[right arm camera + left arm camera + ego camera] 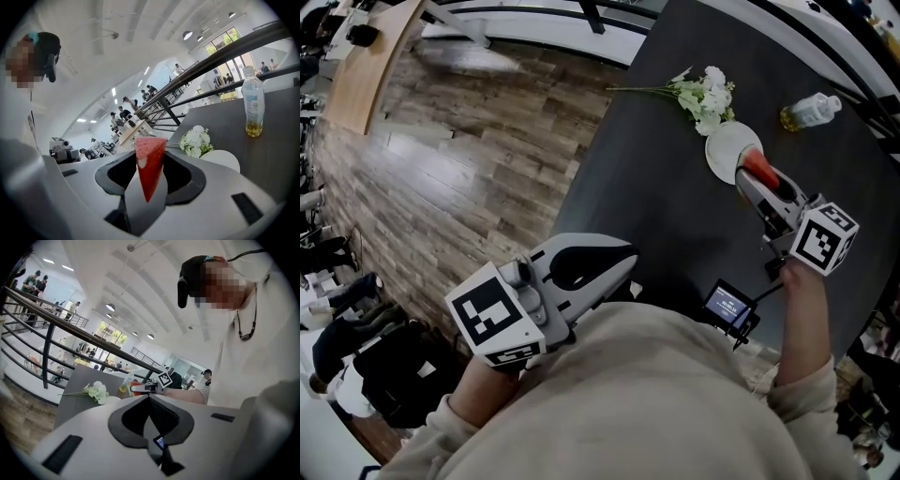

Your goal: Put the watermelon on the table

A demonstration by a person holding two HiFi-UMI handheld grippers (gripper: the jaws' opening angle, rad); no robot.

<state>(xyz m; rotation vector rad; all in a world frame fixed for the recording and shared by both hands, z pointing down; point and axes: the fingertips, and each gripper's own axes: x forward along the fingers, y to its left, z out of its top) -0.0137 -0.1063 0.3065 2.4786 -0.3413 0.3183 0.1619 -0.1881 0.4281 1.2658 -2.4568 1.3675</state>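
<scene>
My right claw (752, 184) was clenched on the watermelon slice (149, 166). In the right gripper view the red wedge stood upright between the two dark pads, its broad end up at the jaw tips and its narrow point down toward the throat of the claw. Both pads pressed on its flat sides, so the jaws stood apart by the thickness of the slice. A small pale spot showed on the red flesh near the top.

From the head view, that claw reached out over the dark table (656, 178), with the red of the slice poking out just past the jaw tips. The slice lay over the near rim of a white plate (724, 148). I could not tell whether it touched the plate or hung above it. Just beyond the plate lay a bunch of white flowers (705, 96), their stems running off to the left. A clear bottle (811, 111) with a little yellow liquid was on the table farther right, well apart from the slice.

My left claw (150, 397) was held close in front of my chest, by the near edge of the table. In the left gripper view its jaws were pressed together with nothing between them.
</scene>
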